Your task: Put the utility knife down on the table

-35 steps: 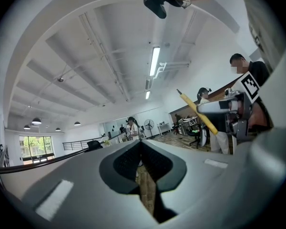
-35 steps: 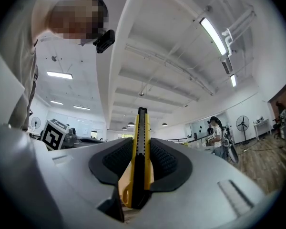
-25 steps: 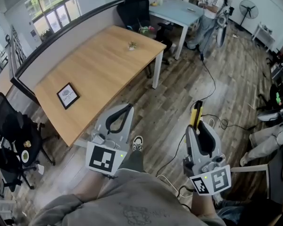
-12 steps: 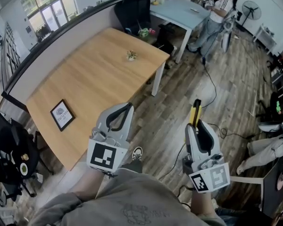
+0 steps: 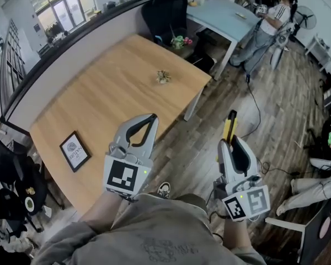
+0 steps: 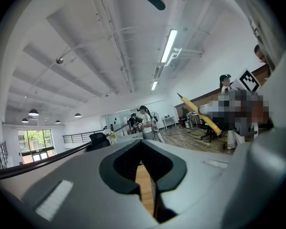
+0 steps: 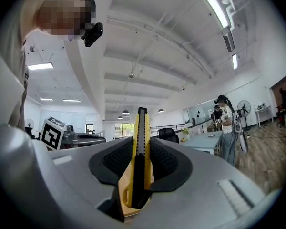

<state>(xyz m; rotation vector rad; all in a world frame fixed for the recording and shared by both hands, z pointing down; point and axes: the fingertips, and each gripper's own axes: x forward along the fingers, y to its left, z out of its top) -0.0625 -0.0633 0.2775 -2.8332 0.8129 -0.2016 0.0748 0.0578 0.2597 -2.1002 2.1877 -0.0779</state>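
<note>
A yellow utility knife [image 5: 229, 126] stands upright between the jaws of my right gripper [image 5: 230, 142], which is shut on it. It is held over the wooden floor, to the right of the light wooden table [image 5: 105, 98]. In the right gripper view the knife [image 7: 141, 128] runs straight up through the gripper [image 7: 142, 144]. My left gripper [image 5: 152, 117] is shut with nothing in it, its tip over the table's near edge. In the left gripper view the jaws [image 6: 144, 143] meet, and the knife [image 6: 201, 114] shows at the right.
On the table lie a black-framed picture [image 5: 74, 150] near the left end and a small plant [image 5: 164, 77] toward the far end. Behind stand a black chair [image 5: 168, 7] and a pale blue table [image 5: 223, 21]. A person [image 5: 267, 26] stands at the far right. Cables [image 5: 254, 115] cross the floor.
The table now sits nearer and further right in the head view, so my left gripper's tip now overlaps its near edge. The right gripper still holds the knife upright.
</note>
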